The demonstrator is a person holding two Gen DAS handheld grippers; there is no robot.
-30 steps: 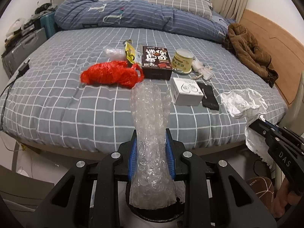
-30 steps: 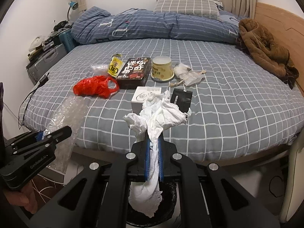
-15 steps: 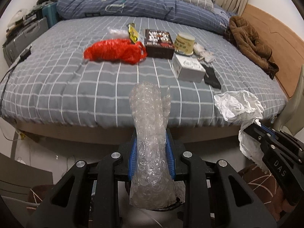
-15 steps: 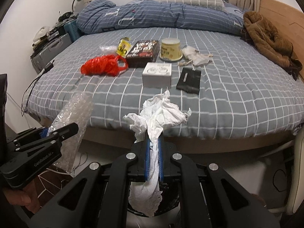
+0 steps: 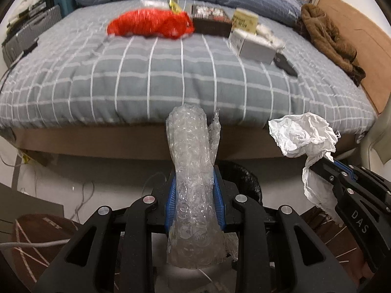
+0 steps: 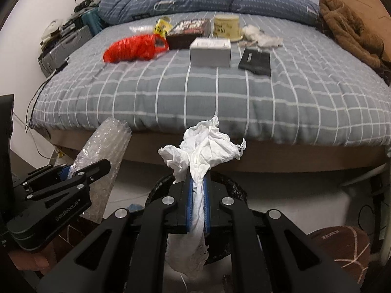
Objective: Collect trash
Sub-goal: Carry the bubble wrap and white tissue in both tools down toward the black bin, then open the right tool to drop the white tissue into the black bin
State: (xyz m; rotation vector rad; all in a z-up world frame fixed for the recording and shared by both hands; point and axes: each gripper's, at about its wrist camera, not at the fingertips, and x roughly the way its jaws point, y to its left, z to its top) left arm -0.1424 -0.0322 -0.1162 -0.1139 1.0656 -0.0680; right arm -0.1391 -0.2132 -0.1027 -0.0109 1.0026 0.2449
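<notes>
Between the blue pads of the left gripper (image 5: 194, 200) stands a roll of bubble wrap (image 5: 193, 183), pinched at its waist, its crumpled top poking out past the fingertips and its lower end hanging back toward the camera. Just behind and below that gripper, to its right, shows the dark curved rim of what looks like a trash bin (image 5: 246, 183), though most of it is hidden. Beyond the left fingertips lies the bed (image 5: 171, 78) with its grey checked sheet; far ahead on it and slightly left sits a red plastic bag (image 5: 151, 24), and ahead to the right a white box (image 5: 254, 46), both blurred.

To the right, the right gripper (image 6: 198, 193) has its pads pressed tight on a wad of white tissue (image 6: 205, 146), which bunches up above the fingertips and trails down beneath them. Under and behind this gripper the same dark rim (image 6: 234, 185) curves round. Ahead of it on the bed, beside the white box, lies a flat black case (image 6: 255, 61). At the far right edge of the bed rests a brown jacket (image 6: 349, 31).
</notes>
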